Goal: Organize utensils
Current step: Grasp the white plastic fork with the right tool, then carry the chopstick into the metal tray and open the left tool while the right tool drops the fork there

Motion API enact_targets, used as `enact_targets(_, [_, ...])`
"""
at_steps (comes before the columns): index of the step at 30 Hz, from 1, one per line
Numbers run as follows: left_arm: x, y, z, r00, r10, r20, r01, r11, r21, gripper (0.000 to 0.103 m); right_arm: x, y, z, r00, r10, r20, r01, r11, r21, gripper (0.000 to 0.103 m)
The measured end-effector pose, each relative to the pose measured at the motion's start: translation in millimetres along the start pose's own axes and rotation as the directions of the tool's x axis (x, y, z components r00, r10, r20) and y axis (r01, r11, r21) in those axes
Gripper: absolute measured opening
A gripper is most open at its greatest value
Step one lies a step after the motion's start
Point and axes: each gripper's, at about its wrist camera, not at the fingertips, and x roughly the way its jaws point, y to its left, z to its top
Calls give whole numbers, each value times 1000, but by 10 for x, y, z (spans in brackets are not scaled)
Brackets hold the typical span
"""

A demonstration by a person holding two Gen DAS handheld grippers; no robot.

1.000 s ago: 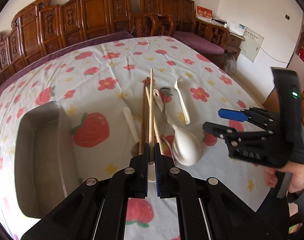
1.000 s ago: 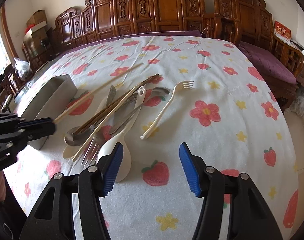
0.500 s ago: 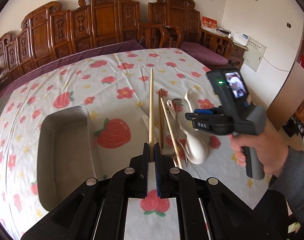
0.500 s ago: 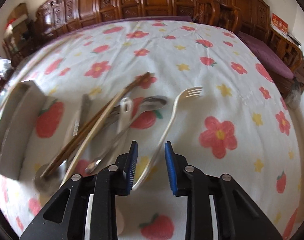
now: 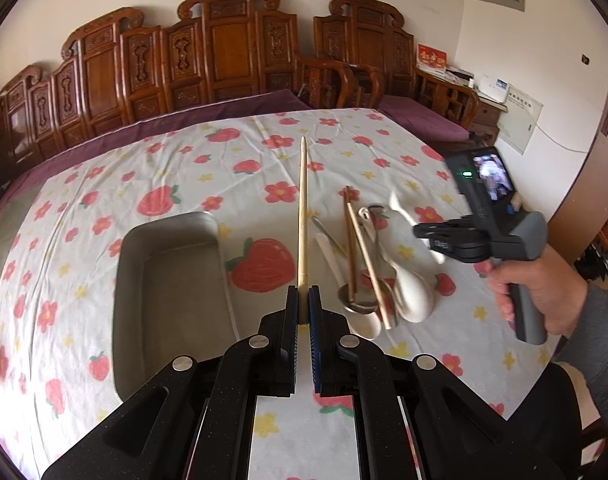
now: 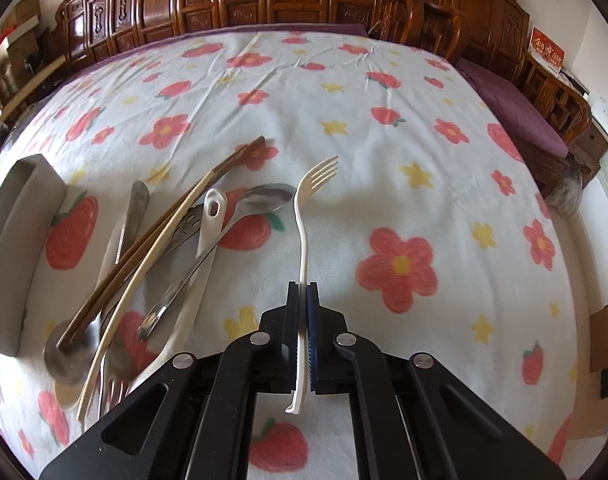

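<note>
The right gripper (image 6: 302, 300) has just closed its jaws, and they now pinch the handle of the white plastic fork (image 6: 304, 236); a second ago they stood wide apart above the cloth, with the fork lying loose at the right edge of the utensil pile (image 6: 163, 248). The fork's tines point away from the gripper, out beyond the pile's far right side. The left gripper (image 5: 302, 304) remains clamped on a pale chopstick (image 5: 302, 216), which sticks straight out ahead of it. Compared with a second ago, that chopstick now sits left of the pile, between it and the metal tray (image 5: 163, 280), rather than over the pile itself. The tray lies well left of the pile and looks empty. Judging from this, both tools now carry one utensil each, so two pieces are separated from the pile and ready for sorting; the steel spoons, dark chopsticks and white ladle are yet to be dealt with.
</note>
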Motion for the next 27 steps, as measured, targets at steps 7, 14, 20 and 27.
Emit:
enact_targets(7, [-118, 239, -78, 999, 37, 12, -36, 999, -34, 4, -410, 195, -16, 997, 50, 62, -47, 998, -52, 4])
enact_targets(14, [-164, 525, -193, 997, 80, 2, -79, 994, -78, 4, -774, 772, -14, 982, 151, 111, -135, 981, -142, 4])
enact_targets(20, [-144, 761, -297, 994, 109, -18, -110, 988, -112, 4, -948, 1217, -18, 964, 237, 124, -213, 960, -179, 4])
enact_targets(27, [-16, 974, -389, 990, 127, -56, -134, 981, -143, 4, -1042, 1649, -20, 943, 311, 118, -283, 937, -203, 4])
